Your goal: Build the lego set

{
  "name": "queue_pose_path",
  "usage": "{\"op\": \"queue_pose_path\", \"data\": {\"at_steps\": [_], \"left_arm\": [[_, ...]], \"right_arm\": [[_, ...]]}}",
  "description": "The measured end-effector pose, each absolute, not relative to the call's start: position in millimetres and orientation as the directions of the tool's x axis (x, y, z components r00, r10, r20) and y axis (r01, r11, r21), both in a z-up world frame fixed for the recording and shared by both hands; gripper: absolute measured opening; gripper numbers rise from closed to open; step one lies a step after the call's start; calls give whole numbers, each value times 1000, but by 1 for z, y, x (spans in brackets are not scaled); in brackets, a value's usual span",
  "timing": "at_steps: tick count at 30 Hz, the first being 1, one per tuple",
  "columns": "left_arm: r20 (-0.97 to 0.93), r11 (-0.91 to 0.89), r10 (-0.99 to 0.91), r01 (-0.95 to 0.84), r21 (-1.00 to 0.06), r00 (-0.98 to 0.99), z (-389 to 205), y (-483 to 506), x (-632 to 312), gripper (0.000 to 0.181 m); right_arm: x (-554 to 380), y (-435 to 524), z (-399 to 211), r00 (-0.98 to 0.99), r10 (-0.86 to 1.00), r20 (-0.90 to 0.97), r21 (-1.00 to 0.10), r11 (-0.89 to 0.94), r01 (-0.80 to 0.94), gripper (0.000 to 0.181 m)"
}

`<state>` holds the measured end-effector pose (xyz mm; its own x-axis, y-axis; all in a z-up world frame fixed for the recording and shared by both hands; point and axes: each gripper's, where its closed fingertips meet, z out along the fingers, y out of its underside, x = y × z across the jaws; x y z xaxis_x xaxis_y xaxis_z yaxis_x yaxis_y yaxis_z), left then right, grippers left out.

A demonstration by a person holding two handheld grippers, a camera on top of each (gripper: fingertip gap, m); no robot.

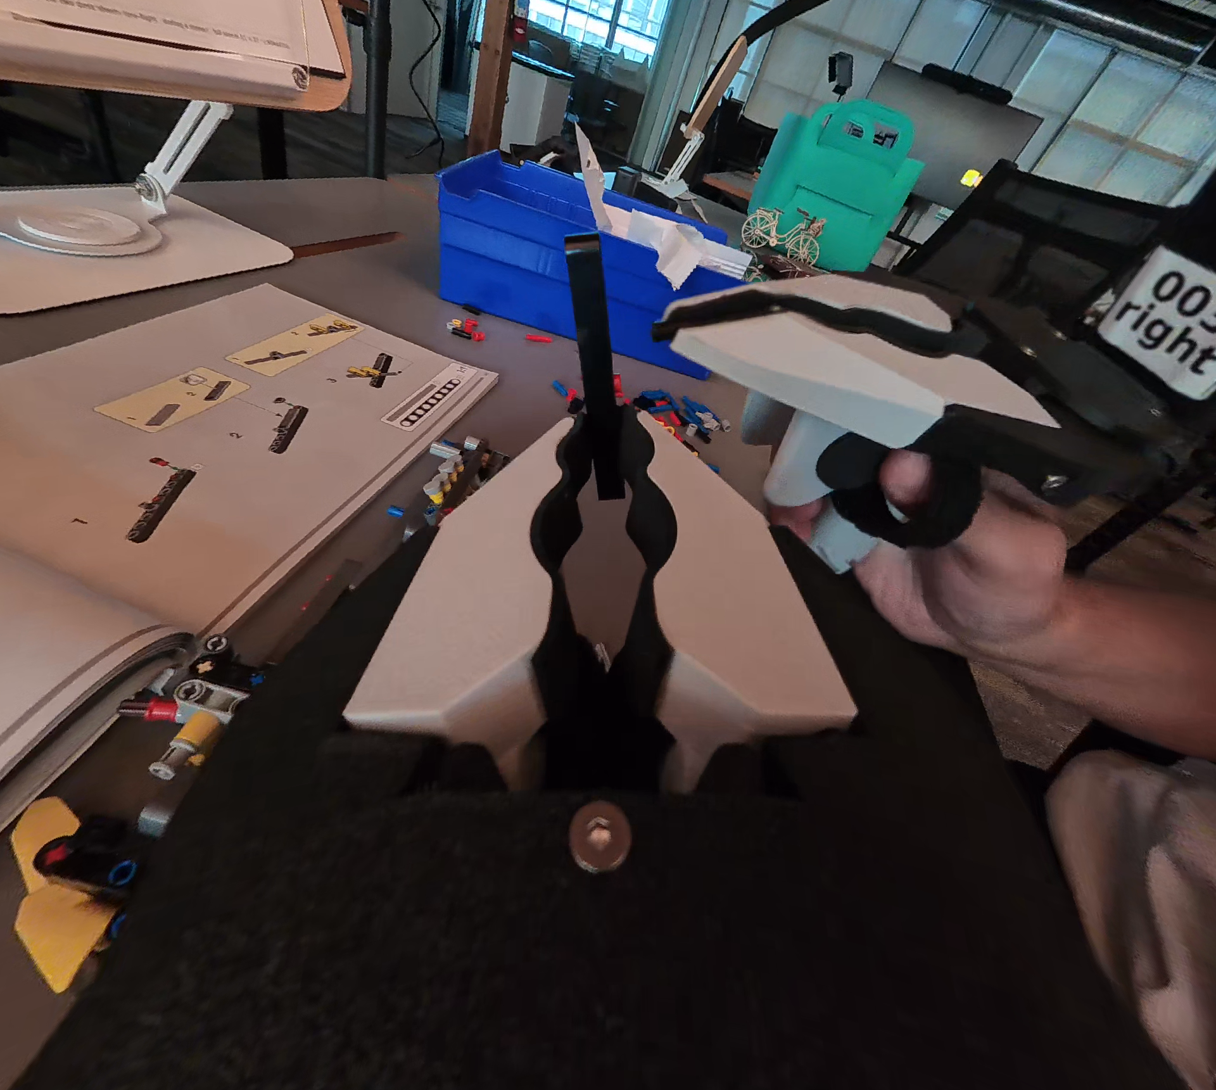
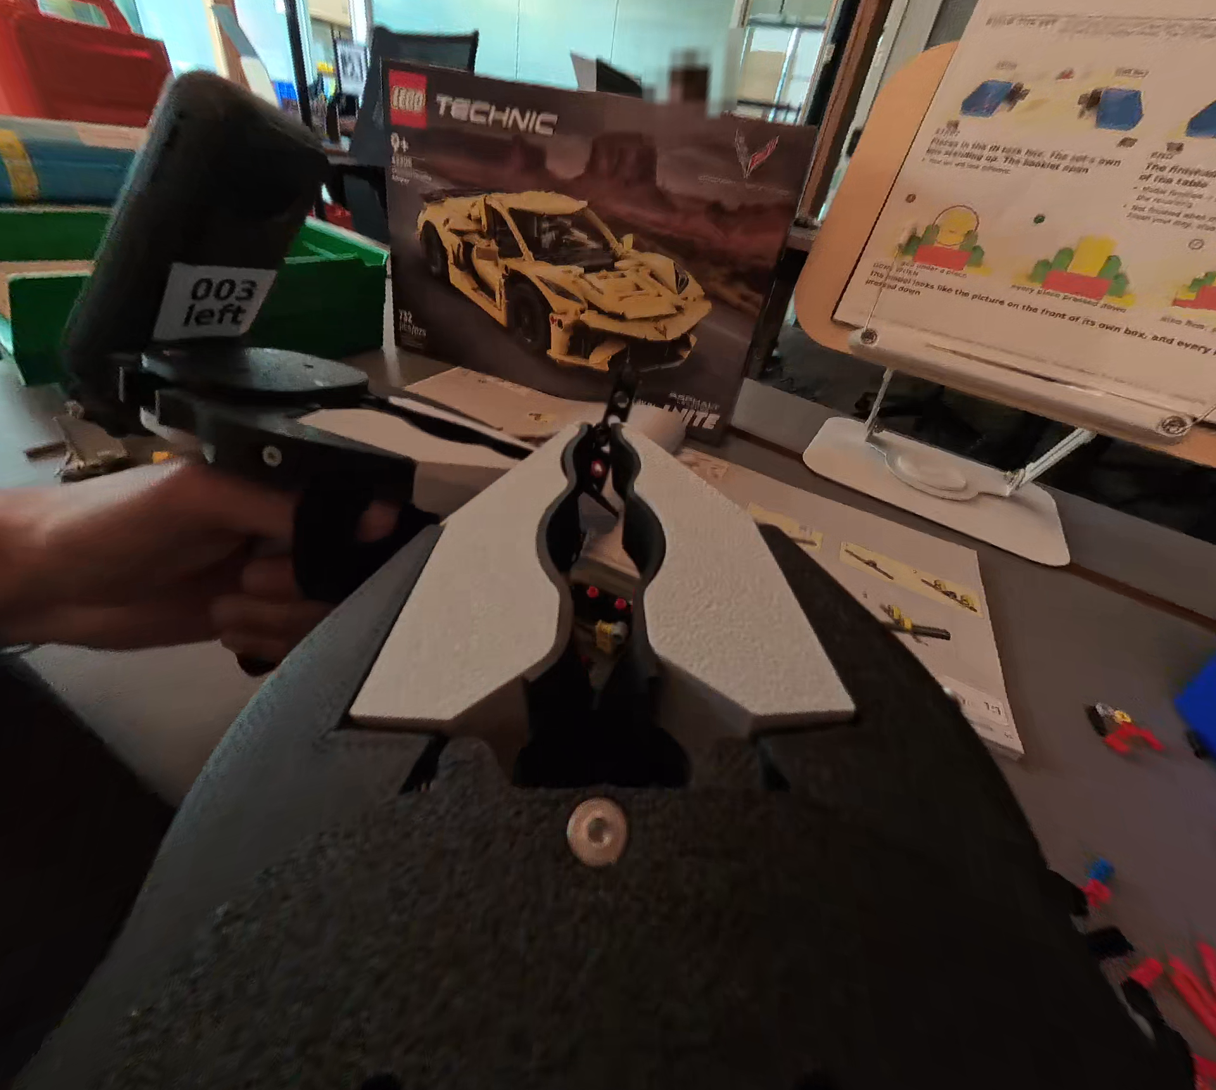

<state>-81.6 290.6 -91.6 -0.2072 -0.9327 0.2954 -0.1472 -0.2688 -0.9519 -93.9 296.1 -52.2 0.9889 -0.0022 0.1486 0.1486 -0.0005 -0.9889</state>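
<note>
The left claw (image 1: 602, 433) is pinched on a long black beam (image 1: 590, 334) that stands nearly upright above the grey surface (image 1: 368, 275). The right claw (image 2: 602, 440) grips a black beam with a red pin (image 2: 608, 453). Beyond the left claw lie loose pieces (image 1: 671, 407) before a blue bin (image 1: 526, 242); an open instruction booklet (image 1: 217, 433) lies left. The set's box (image 2: 592, 242) stands far behind the right claw.

A blue plastic bin (image 1: 526, 242) holding crumpled white paper (image 1: 664, 242) sits at centre of the left wrist view, with a teal plastic carrier (image 1: 836, 183) and a small cream model bicycle (image 1: 783, 232) to its right. A white document stand (image 2: 947, 466) occupies the right of the right wrist view; green (image 2: 329, 288) and red bins (image 2: 72, 51) lie at left.
</note>
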Motion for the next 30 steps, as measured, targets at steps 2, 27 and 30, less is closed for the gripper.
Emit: {"op": "queue_pose_path", "data": {"at_steps": [2,27,30], "left_arm": [[289,-263,-936,-148,-953,-202,-92,292,-81,6],[26,-15,-998,-188,-982,-57,-106,306,-79,6],[0,9,-999,-197,-980,-45,-107,307,-78,6]], "right_arm": [[-94,298,-48,987,-10,161,-987,17,162,4],[-88,309,-73,997,4,83,-994,-64,83,4],[-87,310,-77,997,5,83,-993,-80,83,4]]}}
